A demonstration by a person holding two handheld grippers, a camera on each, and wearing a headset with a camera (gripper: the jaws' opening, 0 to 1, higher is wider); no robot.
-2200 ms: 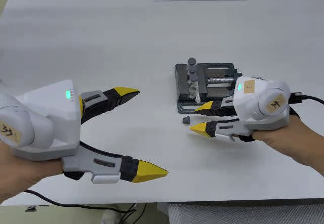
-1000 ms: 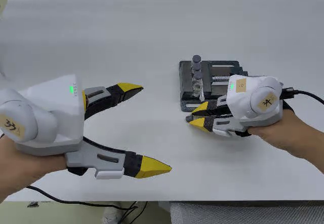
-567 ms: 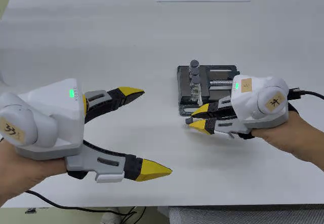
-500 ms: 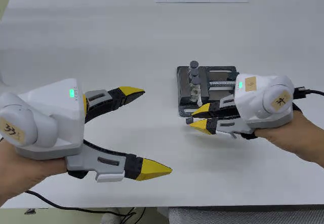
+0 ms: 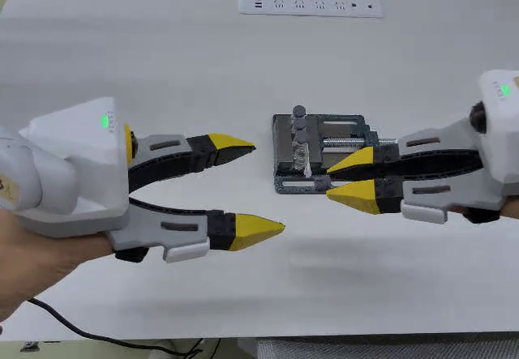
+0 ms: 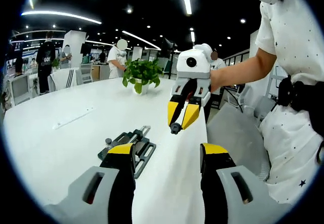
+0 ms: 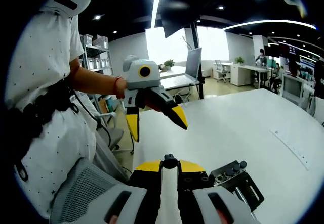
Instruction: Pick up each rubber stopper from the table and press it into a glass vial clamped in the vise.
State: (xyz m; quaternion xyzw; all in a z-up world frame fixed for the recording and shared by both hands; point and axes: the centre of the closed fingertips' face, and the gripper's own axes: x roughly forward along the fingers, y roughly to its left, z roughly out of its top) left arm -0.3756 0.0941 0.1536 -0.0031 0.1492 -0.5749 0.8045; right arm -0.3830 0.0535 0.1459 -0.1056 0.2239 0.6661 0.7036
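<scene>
Yellow tips of my left hand-held gripper stand spread wide with nothing between them, low over the white bench at the left of the head view. Its own view looks along those parted jaws toward the dark vise, which sits on the bench just beyond them. A power strip lies at the far edge of the bench, well apart from everything else. Near the middle of the head view I see the vise with a row of glass vials clamped upright at its left end. The farther ones wear dark caps, while the nearest looks like clear glass, though I cannot tell whether its mouth is open. Just right of the vise, my right hand-held gripper points its tips at it, the jaws drawn close together. The left gripper view shows them pinching a small dark rubber stopper at the very tips, raised off the bench and to the right of the vise, with a potted plant far behind. In the right gripper view the same stopper sits between the two yellow pads, the vise is low to the right, and the left gripper faces me, agape.
</scene>
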